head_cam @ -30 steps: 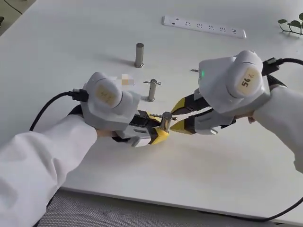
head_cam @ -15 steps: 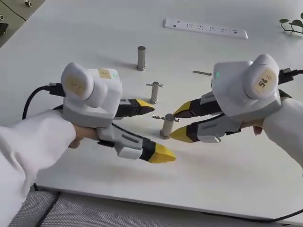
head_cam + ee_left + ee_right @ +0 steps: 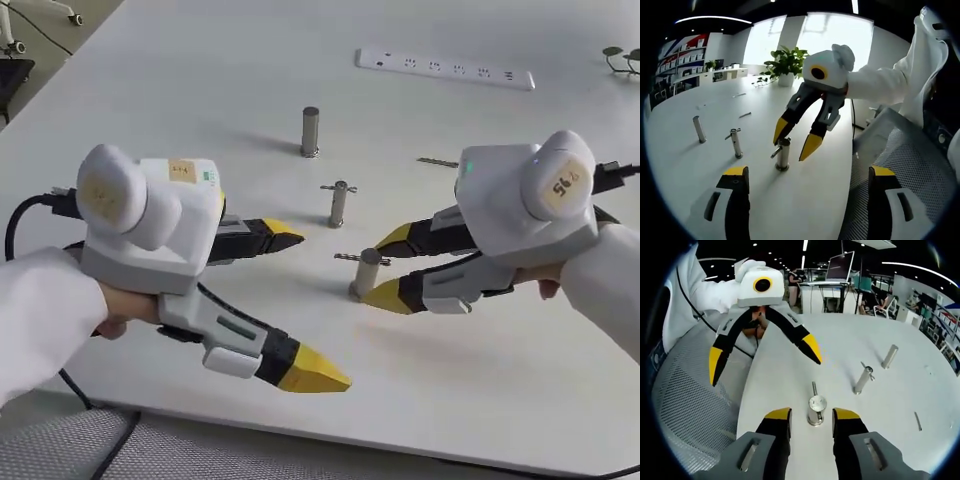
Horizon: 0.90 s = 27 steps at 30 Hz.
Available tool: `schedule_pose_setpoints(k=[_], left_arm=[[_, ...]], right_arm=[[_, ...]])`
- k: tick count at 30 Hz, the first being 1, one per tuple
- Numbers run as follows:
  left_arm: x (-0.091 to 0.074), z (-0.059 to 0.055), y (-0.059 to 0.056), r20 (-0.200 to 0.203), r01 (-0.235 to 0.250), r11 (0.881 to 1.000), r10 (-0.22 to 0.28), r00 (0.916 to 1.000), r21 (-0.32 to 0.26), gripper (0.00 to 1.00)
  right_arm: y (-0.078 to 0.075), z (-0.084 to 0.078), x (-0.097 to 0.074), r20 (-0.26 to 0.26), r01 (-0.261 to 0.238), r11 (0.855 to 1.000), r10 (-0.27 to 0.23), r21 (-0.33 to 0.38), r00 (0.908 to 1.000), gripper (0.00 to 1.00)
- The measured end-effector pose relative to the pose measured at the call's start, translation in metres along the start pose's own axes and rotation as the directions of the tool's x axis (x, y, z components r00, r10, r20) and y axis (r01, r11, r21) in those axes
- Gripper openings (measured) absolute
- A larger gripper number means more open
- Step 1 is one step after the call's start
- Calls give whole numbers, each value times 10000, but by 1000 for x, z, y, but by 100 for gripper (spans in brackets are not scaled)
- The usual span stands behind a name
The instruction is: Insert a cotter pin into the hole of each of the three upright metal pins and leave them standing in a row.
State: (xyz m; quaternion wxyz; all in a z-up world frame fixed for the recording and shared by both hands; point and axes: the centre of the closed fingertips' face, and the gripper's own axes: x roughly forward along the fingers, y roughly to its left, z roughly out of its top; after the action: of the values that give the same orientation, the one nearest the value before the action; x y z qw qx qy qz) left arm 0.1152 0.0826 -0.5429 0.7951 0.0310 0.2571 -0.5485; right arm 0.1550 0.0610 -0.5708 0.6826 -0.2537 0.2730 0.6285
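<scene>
Right gripper (image 3: 373,268) is straddling the near pin (image 3: 816,410), so watch that one!

Its jaws are sitting spread on either side of that pin, and I can't tell if they're touching it; any sideways pull is risking tipping it and wrecking the row. The cotter pin (image 3: 348,257) is poking out to the left and might be slipping loose, though how far through it's going is hard to make out. Left gripper (image 3: 323,307) is hanging wide open at the near left, holding nothing. The middle pin (image 3: 339,205) is wearing its cotter, the far pin (image 3: 311,132) is looking bare, its hole too small to see. A spare cotter pin (image 3: 437,161) is lying on the worktop (image 3: 480,380) at the far right.
</scene>
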Motion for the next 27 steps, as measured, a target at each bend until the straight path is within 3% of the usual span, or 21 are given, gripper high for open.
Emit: schedule_pose_setpoints(k=[14,20,27], left_arm=[[-7,-1,1,-27,-46,9999,45,10000,-144,99],[-9,1,2,21,-51,9999,51,10000,-95,99],[-11,-4,6,-139,-216,9994,212,9997,-265,99]], right_arm=[[-4,-4,14,-117,-394,9992,394,3,9992,16],[-8,-4,14,-142,-300,9995,300,-27,9994,9],[-5,-2,13,-13,-306,9988,306,-372,9995,8]])
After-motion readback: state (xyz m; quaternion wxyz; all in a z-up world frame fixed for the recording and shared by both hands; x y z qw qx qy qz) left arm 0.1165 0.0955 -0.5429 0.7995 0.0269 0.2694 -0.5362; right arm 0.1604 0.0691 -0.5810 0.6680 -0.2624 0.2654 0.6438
